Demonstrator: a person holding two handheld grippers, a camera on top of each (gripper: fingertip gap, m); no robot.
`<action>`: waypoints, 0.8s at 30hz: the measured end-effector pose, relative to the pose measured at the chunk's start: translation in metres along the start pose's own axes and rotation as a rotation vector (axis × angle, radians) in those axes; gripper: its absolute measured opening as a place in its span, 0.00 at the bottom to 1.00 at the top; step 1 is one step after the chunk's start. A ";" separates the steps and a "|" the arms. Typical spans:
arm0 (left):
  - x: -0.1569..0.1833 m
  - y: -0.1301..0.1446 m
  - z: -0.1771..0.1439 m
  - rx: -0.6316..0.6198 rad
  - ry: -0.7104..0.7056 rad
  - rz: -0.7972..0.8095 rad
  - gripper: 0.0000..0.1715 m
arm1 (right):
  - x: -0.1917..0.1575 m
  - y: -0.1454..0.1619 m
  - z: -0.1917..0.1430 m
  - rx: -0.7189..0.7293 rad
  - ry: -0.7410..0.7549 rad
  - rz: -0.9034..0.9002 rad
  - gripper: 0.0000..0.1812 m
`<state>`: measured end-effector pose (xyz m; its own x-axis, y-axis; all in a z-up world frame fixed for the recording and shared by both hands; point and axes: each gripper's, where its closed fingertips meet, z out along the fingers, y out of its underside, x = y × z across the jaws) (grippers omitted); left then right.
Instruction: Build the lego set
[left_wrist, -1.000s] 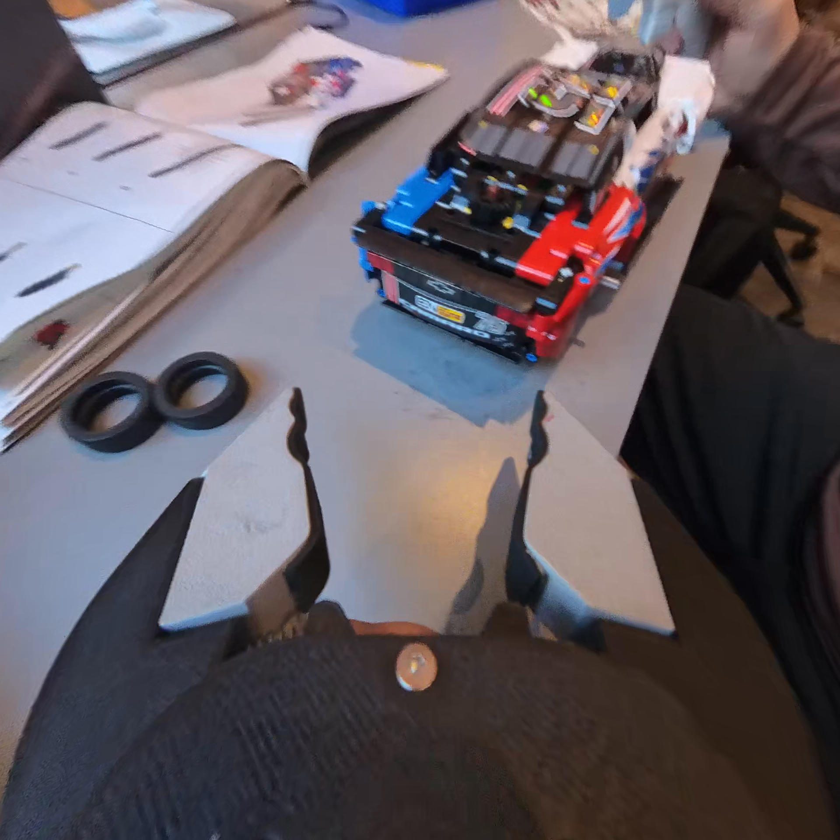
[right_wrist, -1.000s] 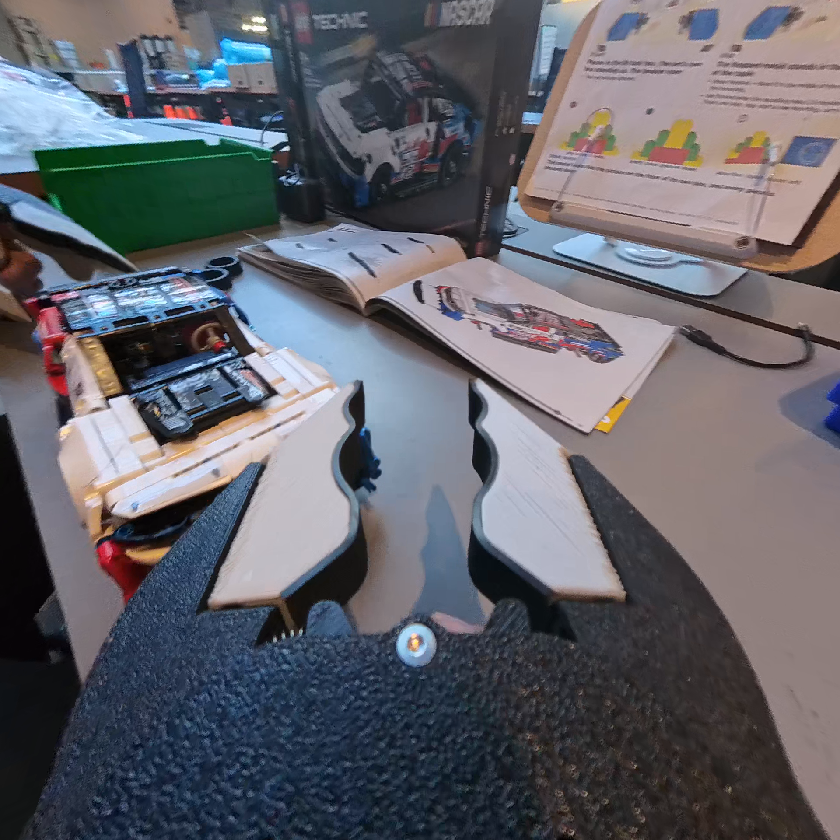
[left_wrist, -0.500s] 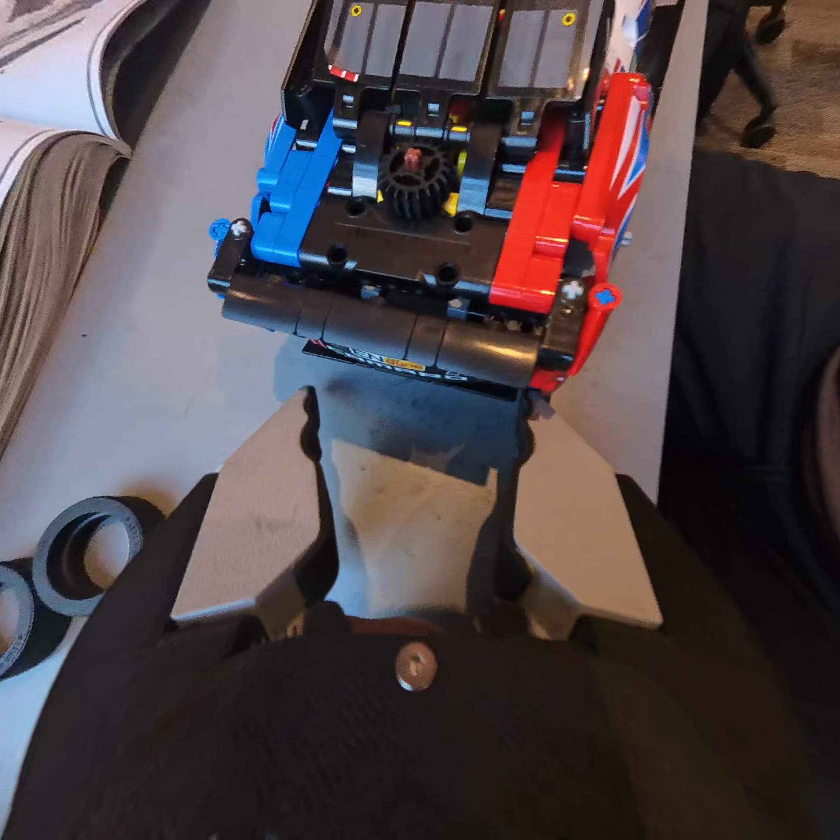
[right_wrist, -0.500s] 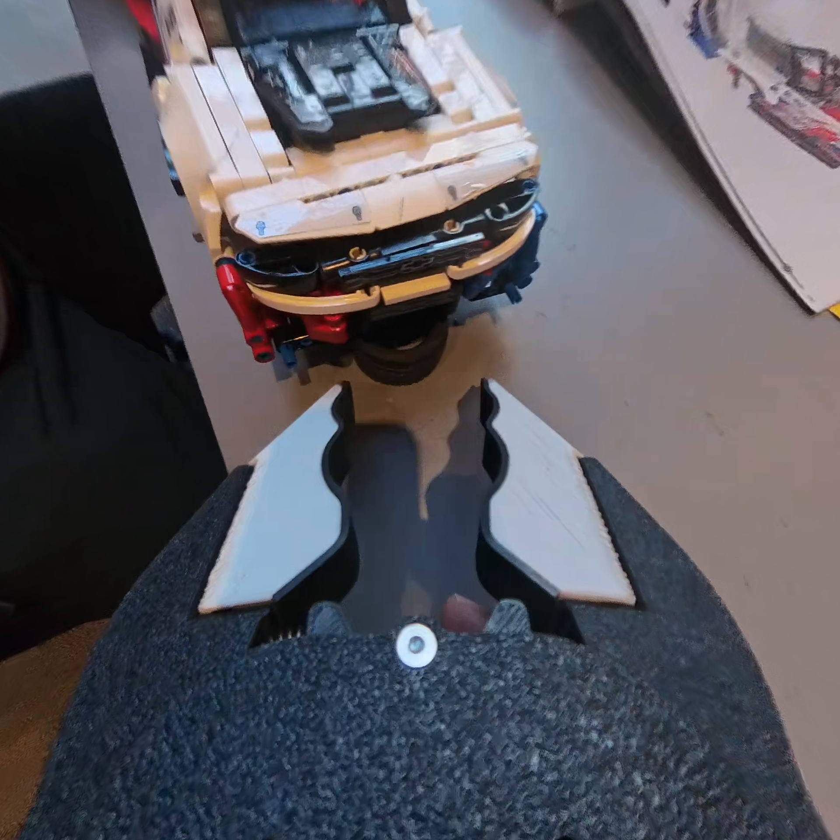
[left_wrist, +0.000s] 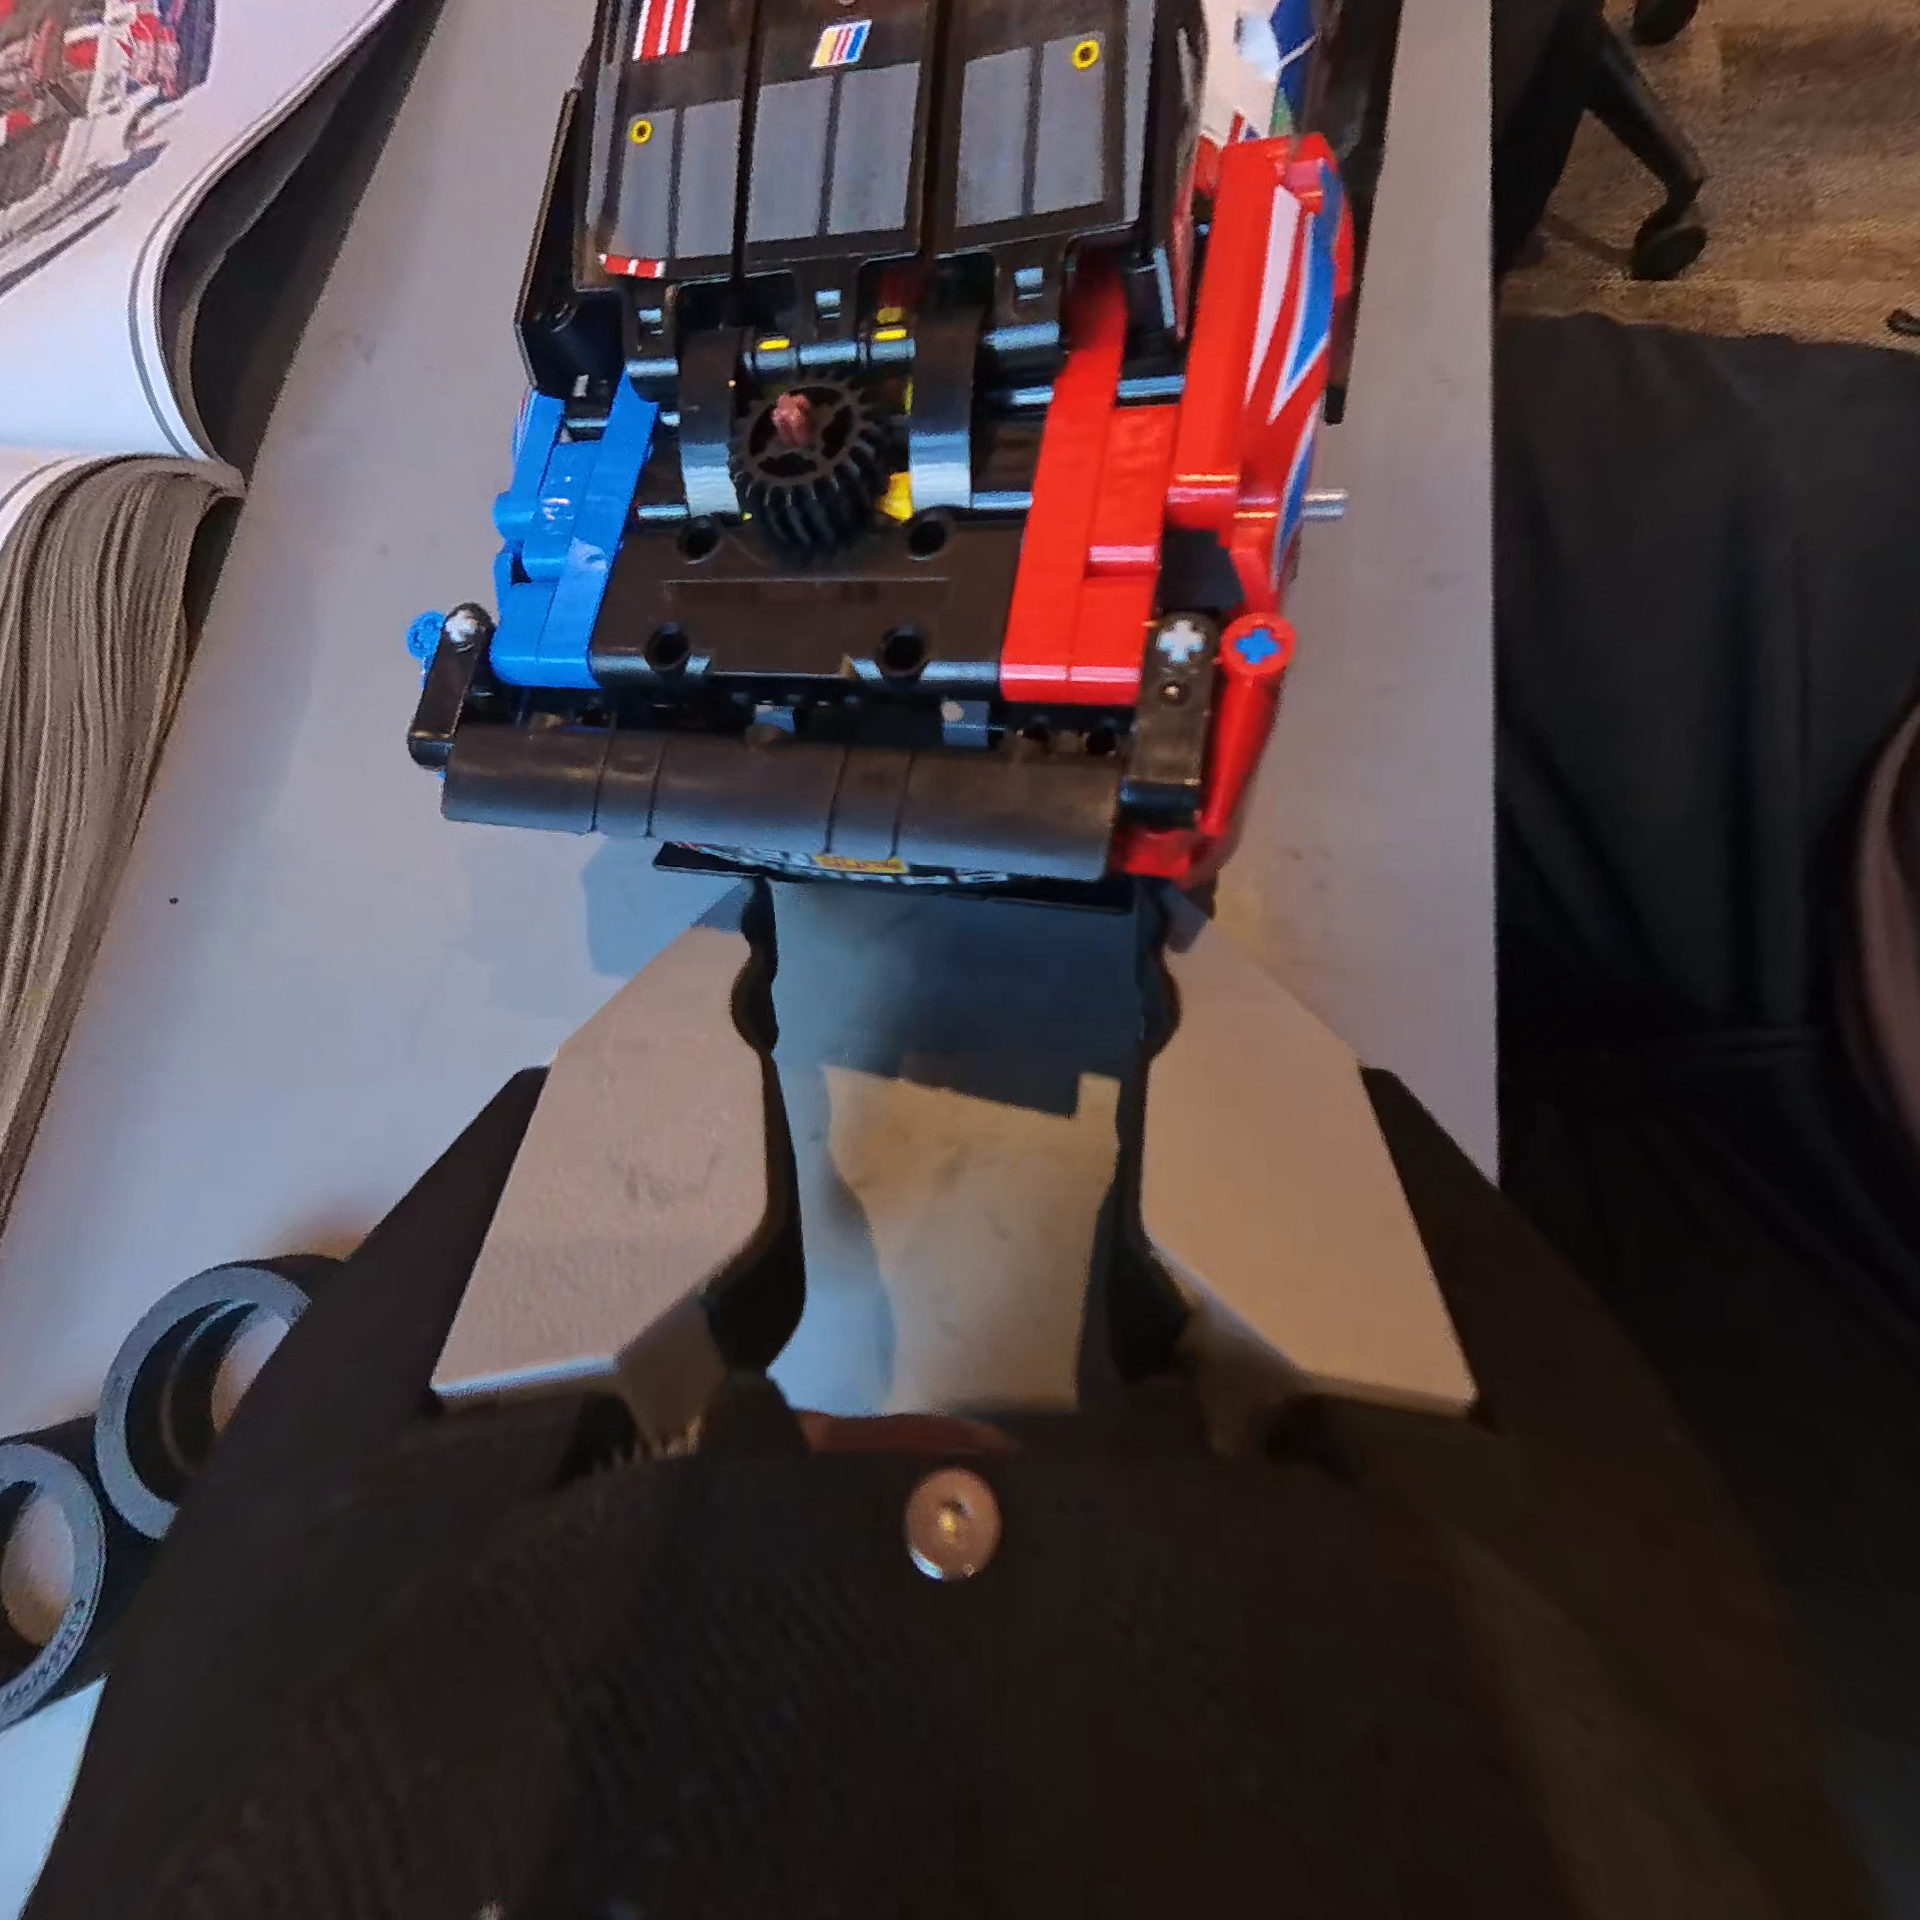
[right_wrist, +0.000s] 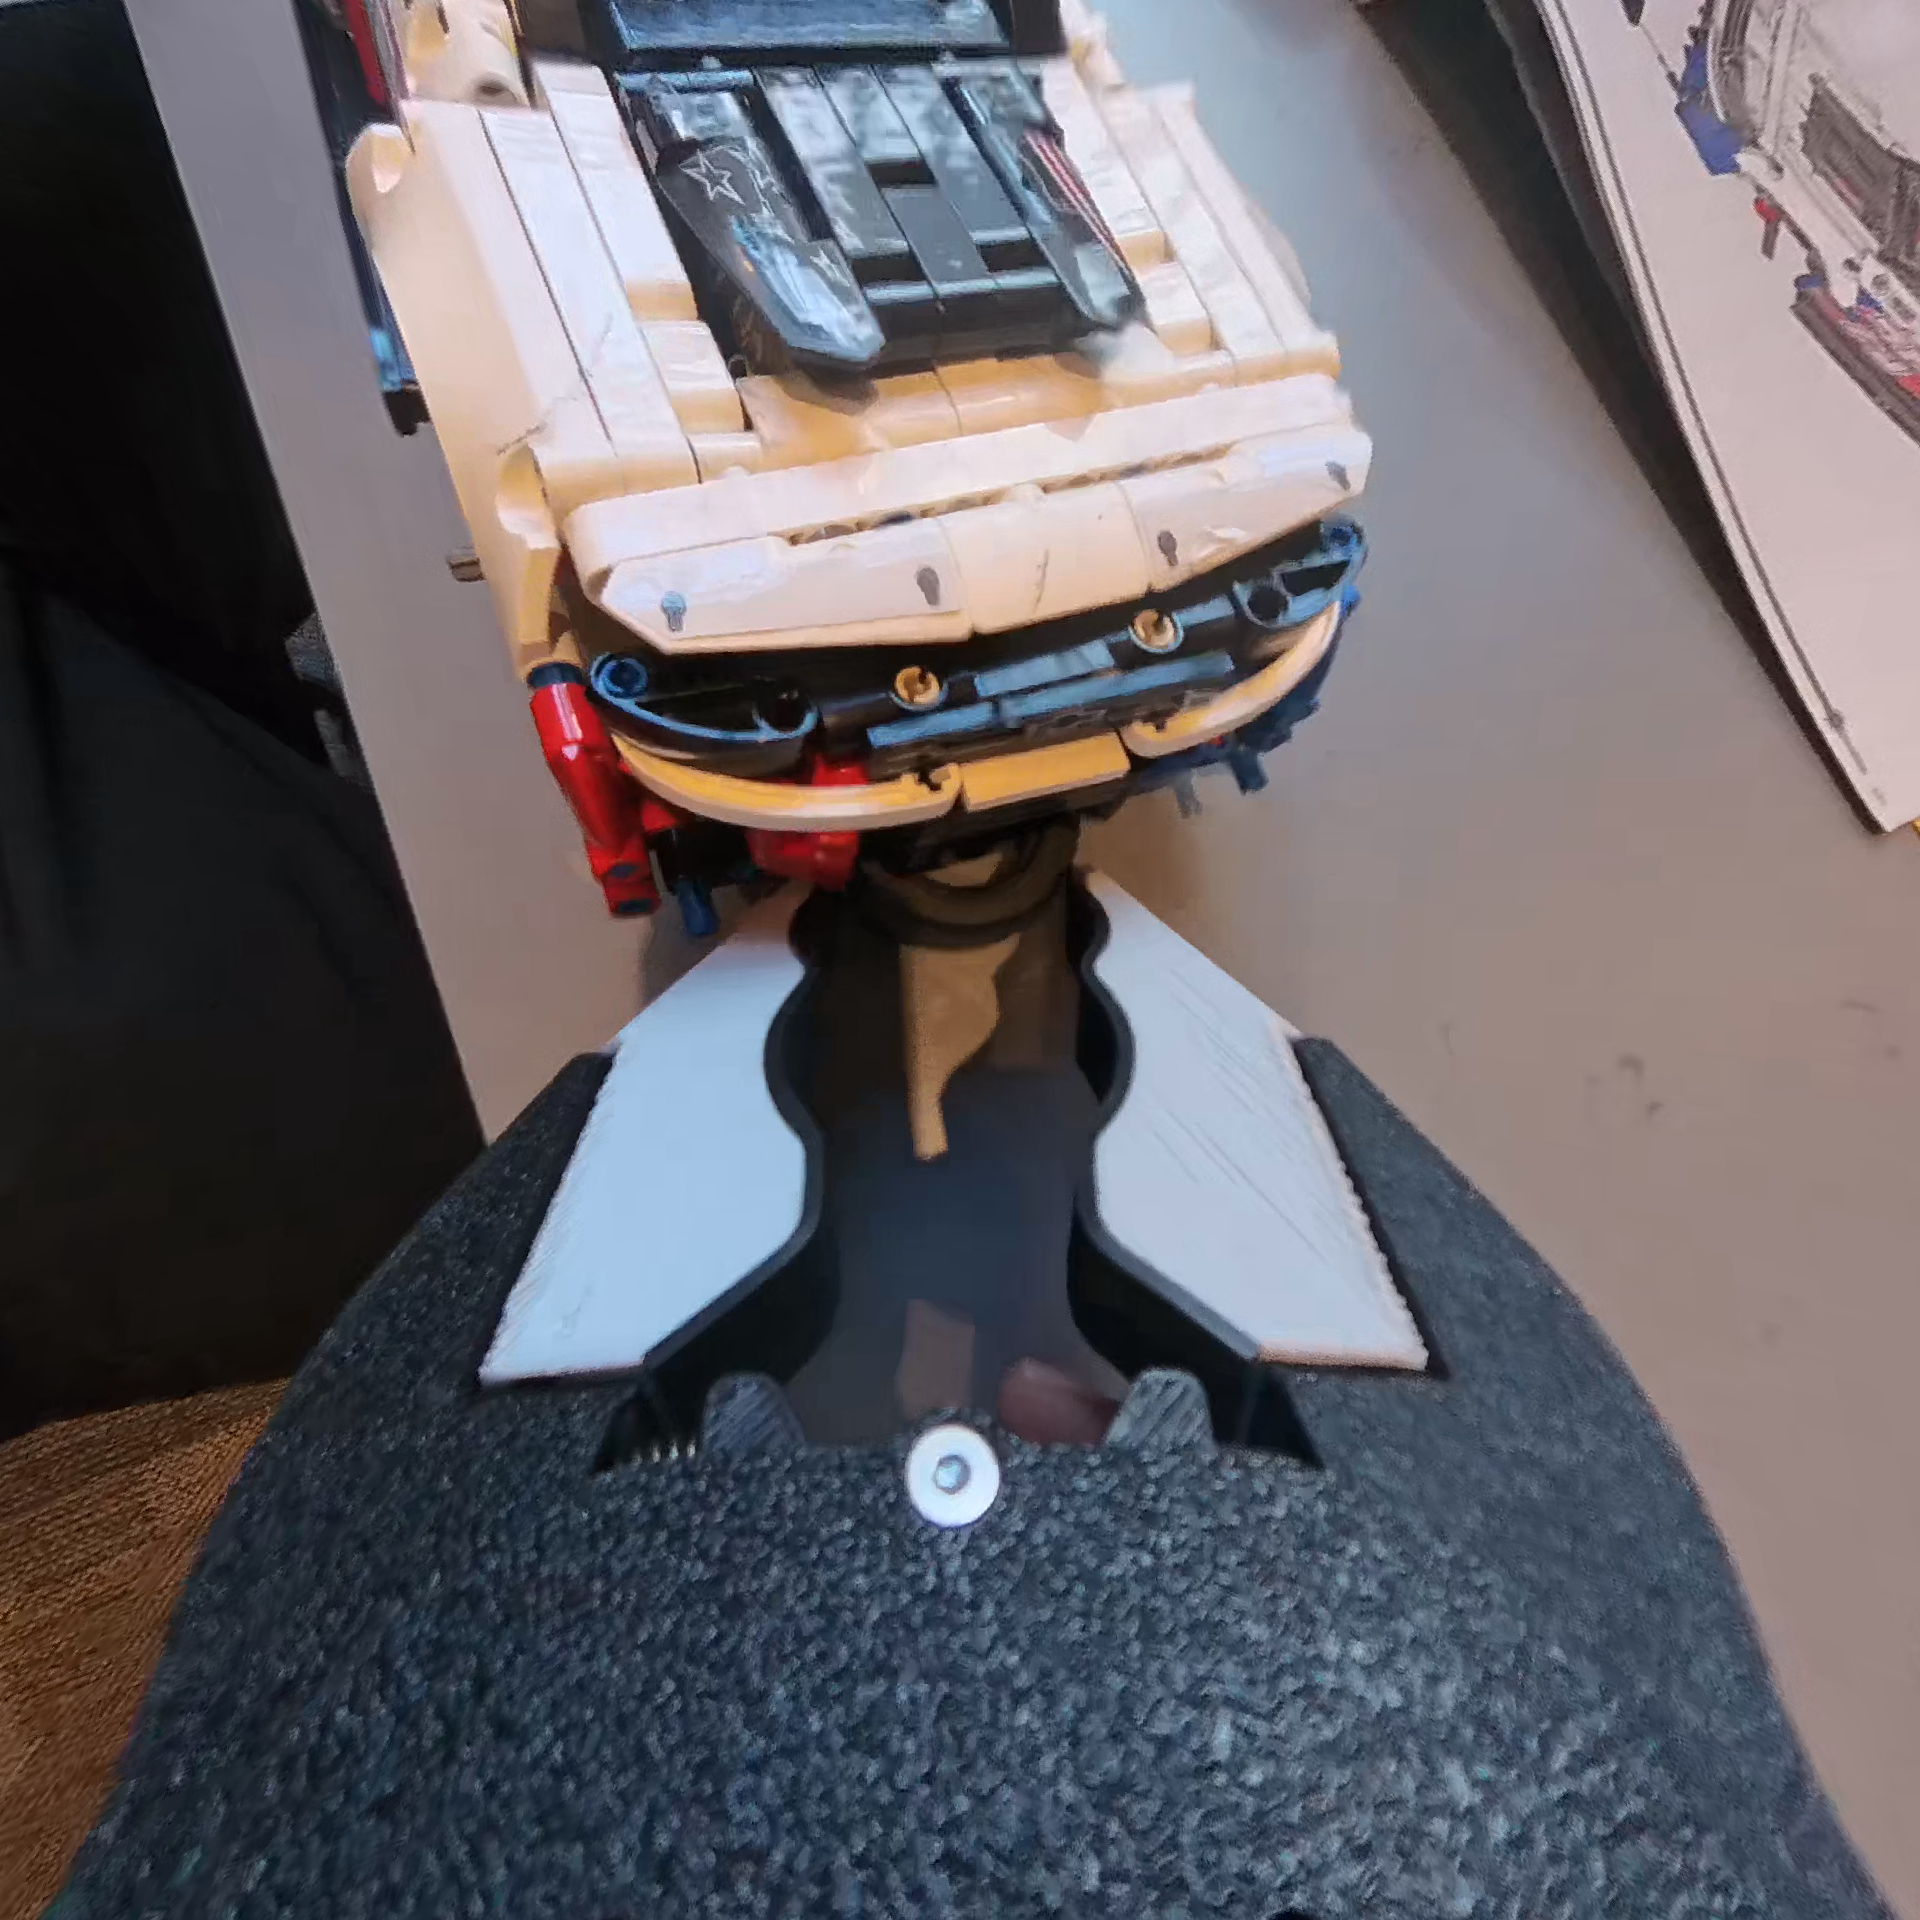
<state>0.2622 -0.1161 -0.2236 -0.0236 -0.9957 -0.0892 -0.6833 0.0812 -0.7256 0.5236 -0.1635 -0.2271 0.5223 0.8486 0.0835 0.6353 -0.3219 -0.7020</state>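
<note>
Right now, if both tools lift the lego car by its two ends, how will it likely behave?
The lego car is probably rigid but fragile: its many clipped panels could pop off. With no wheels visible on its axle stub, it likely slides rather than rolls.

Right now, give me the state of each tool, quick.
Left tool: open, empty, at the car's rear end.
Right tool: open, holding nothing, tips at a black tire under the car's front bumper.
</note>
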 end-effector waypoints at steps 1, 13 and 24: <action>0.003 0.001 -0.002 0.005 0.009 0.019 0.38 | 0.000 0.004 -0.006 -0.014 -0.007 0.007 0.23; -0.021 0.000 0.000 0.008 0.023 -0.080 0.81 | 0.003 -0.025 -0.015 0.098 -0.229 0.112 0.52; -0.024 -0.005 0.001 0.030 0.041 0.016 0.83 | -0.007 -0.017 -0.024 0.055 -0.240 0.051 0.57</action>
<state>0.2665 -0.0925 -0.2185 -0.0642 -0.9952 -0.0735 -0.6601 0.0975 -0.7448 0.5223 -0.1742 -0.1986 0.3987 0.9093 -0.1189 0.5760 -0.3492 -0.7391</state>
